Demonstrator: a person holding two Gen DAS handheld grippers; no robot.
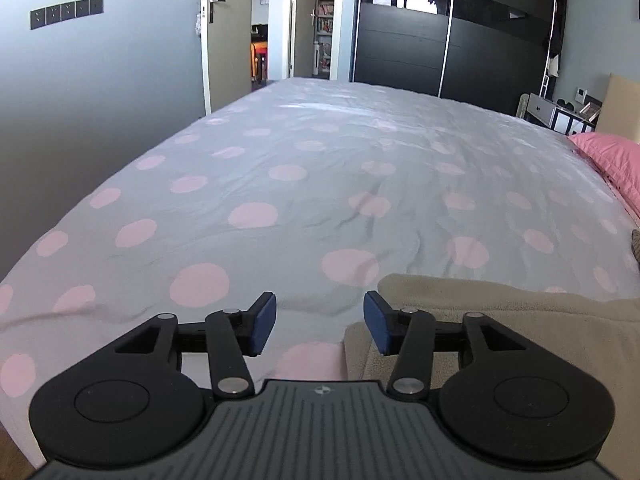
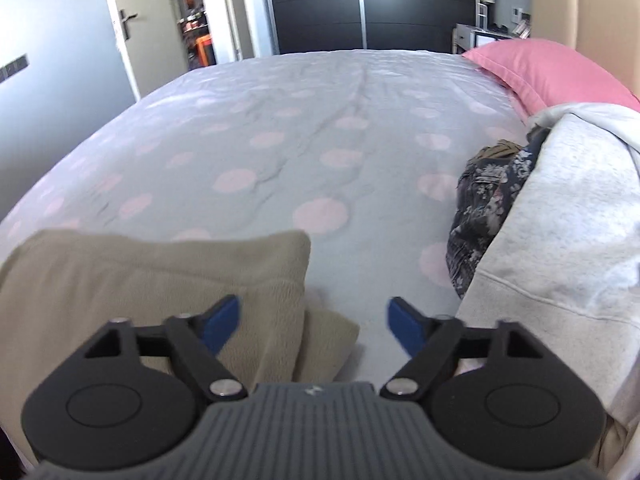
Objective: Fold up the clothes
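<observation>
A bed [image 1: 280, 200] under a grey cover with pale pink dots fills most of both views. A pink pillow [image 2: 552, 72] lies at its far right, before a beige headboard [image 2: 580, 20]. Past the far edge stands a dark wardrobe [image 1: 452, 40] with sliding doors. To its left an open door [image 1: 228, 40] shows a further room. A dark switch panel [image 1: 66, 13] sits on the grey wall [image 1: 100, 100] at left.

Left tool [image 1: 320, 322] agape over spotted duvet [image 1: 320, 184]; beige garment [image 1: 500, 320] beside
</observation>
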